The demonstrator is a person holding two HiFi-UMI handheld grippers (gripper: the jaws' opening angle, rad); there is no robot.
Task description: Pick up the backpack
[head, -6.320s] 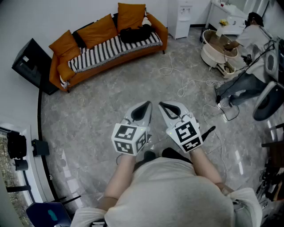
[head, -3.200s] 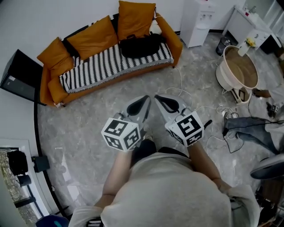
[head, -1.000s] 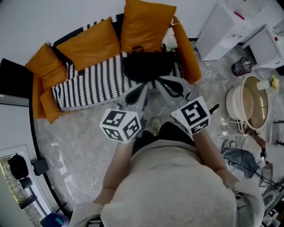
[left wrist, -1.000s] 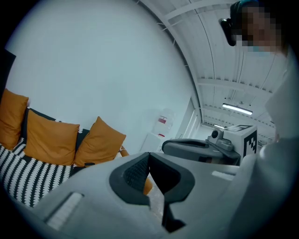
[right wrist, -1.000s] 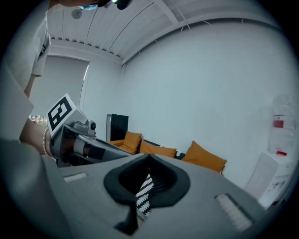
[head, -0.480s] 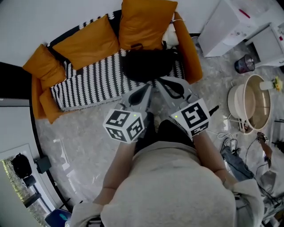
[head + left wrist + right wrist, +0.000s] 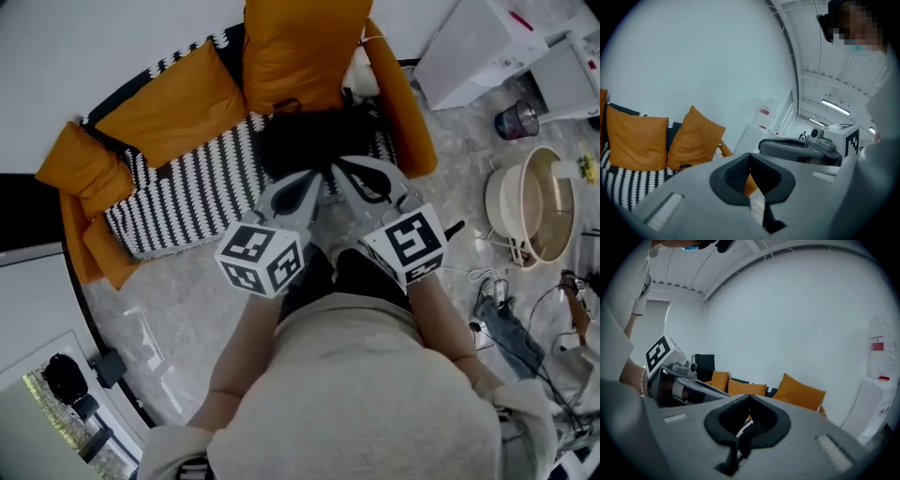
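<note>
- The soft black fabric backpack (image 7: pixel 305 141) lies on the orange sofa (image 7: pixel 410 122), on its striped seat cover (image 7: pixel 187 192), just beyond both tips.
- The left claw (image 7: pixel 315 178) and right claw (image 7: pixel 336 171) are fully closed and empty; they should open before they reach a strap.
- Orange cushions (image 7: pixel 291 47) crowd behind the bag, so lifting back over the grey floor (image 7: pixel 169 309) looks clearest.

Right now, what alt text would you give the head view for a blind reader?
From above, a person holds two shut grippers, the left gripper and the right gripper, pointing at a black backpack on an orange sofa with a striped seat.
</note>
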